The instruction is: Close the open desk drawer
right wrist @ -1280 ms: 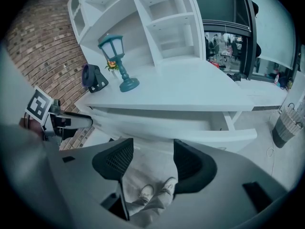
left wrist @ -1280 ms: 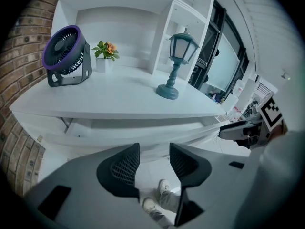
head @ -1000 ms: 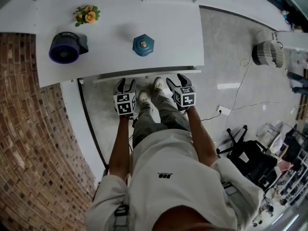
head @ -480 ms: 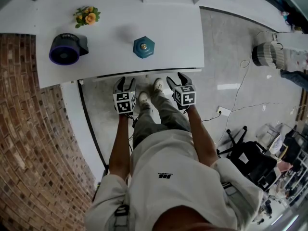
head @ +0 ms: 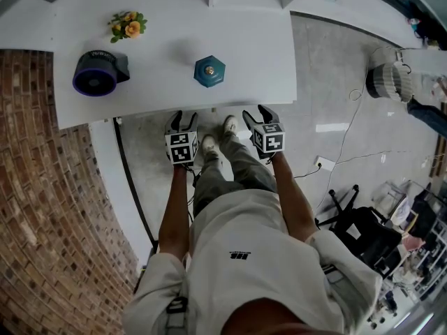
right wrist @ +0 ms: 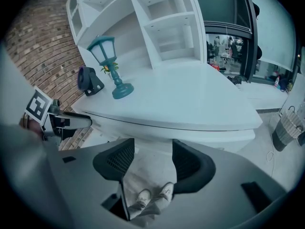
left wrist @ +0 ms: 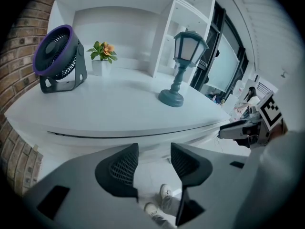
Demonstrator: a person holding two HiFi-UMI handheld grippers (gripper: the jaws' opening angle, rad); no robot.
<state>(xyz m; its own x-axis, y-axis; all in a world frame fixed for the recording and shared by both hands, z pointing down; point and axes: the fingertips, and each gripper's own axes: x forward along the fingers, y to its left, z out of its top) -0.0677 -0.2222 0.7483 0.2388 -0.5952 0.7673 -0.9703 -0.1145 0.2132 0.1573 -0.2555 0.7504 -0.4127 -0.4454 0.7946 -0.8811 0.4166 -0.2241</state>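
A person holds the left gripper (head: 183, 118) and right gripper (head: 257, 113) side by side, each with jaws spread and empty. The desk drawer (left wrist: 153, 143) has its white front directly ahead of both jaws, under the counter (head: 244, 54) edge, and looks almost flush. Pushing on one side only could skew it and leave it ajar, and a hard shove might rock the lantern lamp (head: 209, 70) beyond the jaws.
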